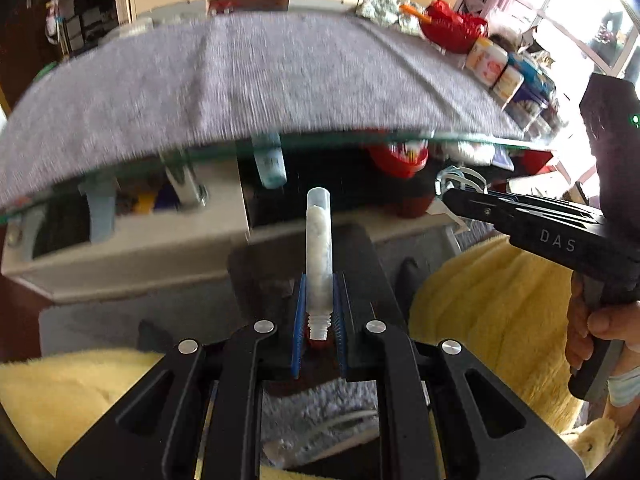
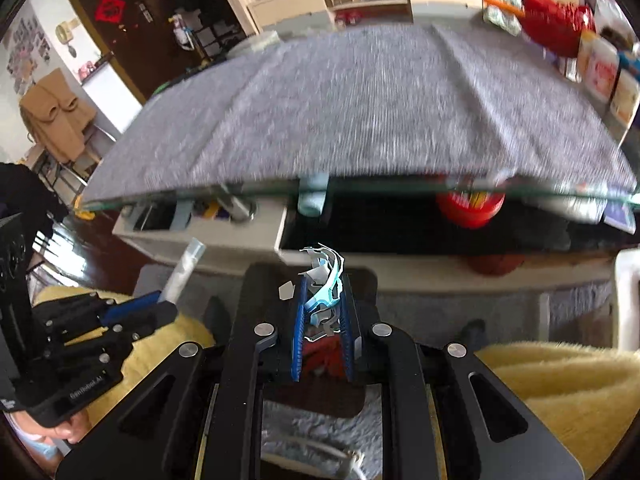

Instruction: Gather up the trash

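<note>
Left hand-held gripper (image 1: pixel 318 312) clamps a tube (image 1: pixel 319 248); right hand-held gripper (image 2: pixel 322 312) pinches plastic scraps (image 2: pixel 324 284) (clearest there).

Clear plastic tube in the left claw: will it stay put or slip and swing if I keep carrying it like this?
The clear plastic tube looks rigid and light, so it should hold straight. It is pinched low, near its threaded neck, between the left claw pads, so its long free end could pivot. Smooth round plastic may slip; once dropped, it would probably roll.

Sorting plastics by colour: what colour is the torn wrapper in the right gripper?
Light blue and clear, the torn wrapper shows best in the right wrist view.
</note>
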A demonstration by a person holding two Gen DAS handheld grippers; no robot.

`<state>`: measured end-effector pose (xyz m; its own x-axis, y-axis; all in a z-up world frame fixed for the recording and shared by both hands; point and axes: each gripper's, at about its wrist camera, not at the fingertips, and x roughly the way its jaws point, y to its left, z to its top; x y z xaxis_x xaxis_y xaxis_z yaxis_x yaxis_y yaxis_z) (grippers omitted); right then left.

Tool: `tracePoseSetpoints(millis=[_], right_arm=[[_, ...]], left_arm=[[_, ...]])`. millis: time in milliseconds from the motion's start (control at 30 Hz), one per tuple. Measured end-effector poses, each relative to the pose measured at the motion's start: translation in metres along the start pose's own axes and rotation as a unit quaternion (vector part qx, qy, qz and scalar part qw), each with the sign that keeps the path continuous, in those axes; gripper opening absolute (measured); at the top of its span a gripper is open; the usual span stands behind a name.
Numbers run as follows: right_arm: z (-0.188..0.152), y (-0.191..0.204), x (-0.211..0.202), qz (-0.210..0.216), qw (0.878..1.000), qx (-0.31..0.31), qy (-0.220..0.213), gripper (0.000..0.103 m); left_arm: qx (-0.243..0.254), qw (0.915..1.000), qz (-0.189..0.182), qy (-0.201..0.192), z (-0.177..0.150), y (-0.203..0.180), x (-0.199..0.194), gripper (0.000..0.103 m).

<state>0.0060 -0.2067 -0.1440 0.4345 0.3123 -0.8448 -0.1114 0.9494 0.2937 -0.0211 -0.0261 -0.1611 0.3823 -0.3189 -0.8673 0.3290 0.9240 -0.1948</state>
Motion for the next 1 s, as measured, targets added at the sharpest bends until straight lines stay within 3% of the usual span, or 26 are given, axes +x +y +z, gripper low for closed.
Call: tracePoseSetpoints(millis=[333,633,667,700,767,933,1000], right_arm=[[-0.024,0.005,0.046,-0.005,0.998,-0.002,0.06,0.018],[-0.015,0.011,0.075,-0.01,0.995,-0.009,0.095,0.02],[-0.014,0.011,0.078,-0.011,0.995,-0.008,0.098,0.021],[-0.013,0.01,0.079,-0.011,0.995,-0.007,0.099,0.024],[-0.011,0.007,0.081,-0.012,0.995,-0.002,0.099,0.047],[-0.005,0.0,0.077,-0.013,0.995,0.01,0.094,0.062],[-0.002,-0.003,0.074,-0.017,0.996,0.014,0.088,0.075]], left_arm=[[-0.018,0.998,-0.013,0.059,-0.019,0.009,0.044,0.012],[-0.033,0.996,-0.014,0.082,-0.016,0.021,0.065,0.012],[-0.036,0.9958,-0.012,0.083,-0.016,0.022,0.066,0.016],[-0.037,0.9958,-0.009,0.083,-0.015,0.024,0.066,0.018],[-0.037,0.9959,-0.002,0.083,-0.014,0.027,0.067,0.025],[-0.043,0.9959,0.007,0.079,-0.011,0.034,0.064,0.041],[-0.042,0.9964,0.012,0.073,-0.008,0.036,0.06,0.052]])
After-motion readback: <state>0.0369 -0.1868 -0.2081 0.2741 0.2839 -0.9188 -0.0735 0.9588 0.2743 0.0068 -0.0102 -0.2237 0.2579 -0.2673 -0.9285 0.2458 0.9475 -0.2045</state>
